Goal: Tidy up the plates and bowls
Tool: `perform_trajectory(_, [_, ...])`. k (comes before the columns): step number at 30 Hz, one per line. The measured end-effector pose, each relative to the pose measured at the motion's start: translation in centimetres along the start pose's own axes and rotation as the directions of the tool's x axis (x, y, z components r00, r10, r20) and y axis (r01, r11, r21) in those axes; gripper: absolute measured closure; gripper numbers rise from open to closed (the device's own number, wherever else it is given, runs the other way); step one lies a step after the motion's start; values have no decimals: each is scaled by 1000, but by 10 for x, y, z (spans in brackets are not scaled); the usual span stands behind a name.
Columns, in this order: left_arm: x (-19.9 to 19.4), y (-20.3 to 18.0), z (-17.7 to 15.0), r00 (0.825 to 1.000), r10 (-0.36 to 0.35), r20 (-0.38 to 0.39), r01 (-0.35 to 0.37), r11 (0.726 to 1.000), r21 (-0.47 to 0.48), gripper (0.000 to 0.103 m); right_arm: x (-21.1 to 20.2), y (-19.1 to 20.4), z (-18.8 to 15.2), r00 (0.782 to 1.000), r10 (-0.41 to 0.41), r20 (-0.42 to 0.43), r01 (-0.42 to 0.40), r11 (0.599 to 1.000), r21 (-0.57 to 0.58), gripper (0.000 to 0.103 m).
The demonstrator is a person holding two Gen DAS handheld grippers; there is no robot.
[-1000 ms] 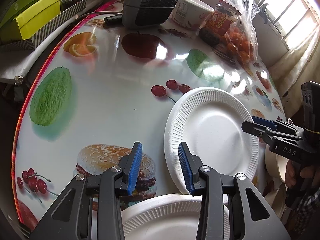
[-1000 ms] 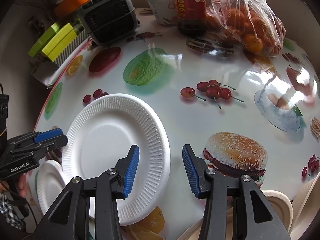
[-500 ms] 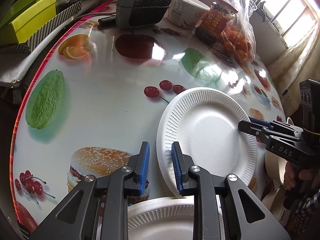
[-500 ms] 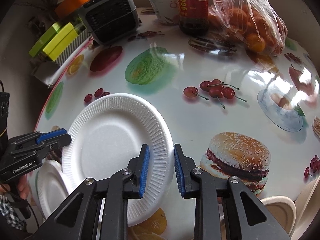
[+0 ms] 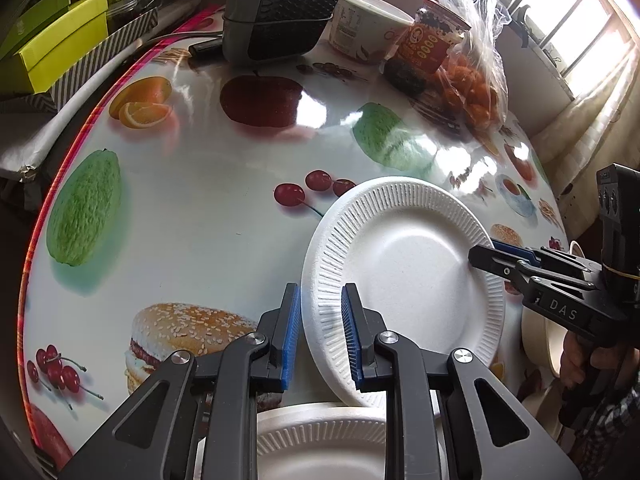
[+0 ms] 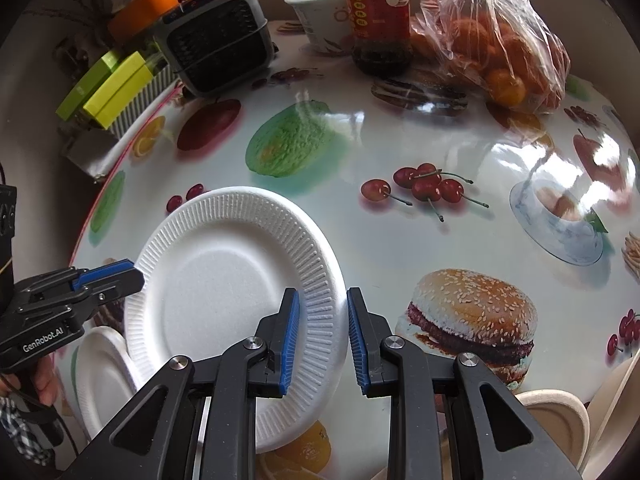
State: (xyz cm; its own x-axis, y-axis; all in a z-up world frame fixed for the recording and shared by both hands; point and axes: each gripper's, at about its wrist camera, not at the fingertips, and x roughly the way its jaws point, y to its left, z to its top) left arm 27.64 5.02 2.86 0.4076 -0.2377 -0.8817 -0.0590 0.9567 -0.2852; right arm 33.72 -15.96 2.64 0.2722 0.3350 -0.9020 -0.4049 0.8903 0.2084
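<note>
Left hand-held gripper [image 5: 320, 330] is clamped on the near-left rim of the white foam plate [image 5: 404, 276]; right hand-held gripper [image 6: 320, 332] is clamped on the opposite rim. Plate sits tilted over the counter [image 5: 208, 200]. Beyond: heater [image 5: 280, 8].

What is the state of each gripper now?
Left gripper: shut on the rim of the white ribbed foam plate.
Right gripper: shut on the same plate's opposite rim.

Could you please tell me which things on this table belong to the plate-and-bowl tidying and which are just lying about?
Part of the job: large white plate, gripped at opposite rims by left gripper and right gripper; second white plate; beige bowl.

Lying about: heater, sauce jar, bag of oranges, white tub, green boxes.
</note>
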Motion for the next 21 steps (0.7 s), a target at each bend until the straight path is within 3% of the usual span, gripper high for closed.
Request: perform_trajectory(21, [-19,-17,12,998,-14,62,13,1000,18,81,-28,-7,1,997,-1,71,-2,999,39,80])
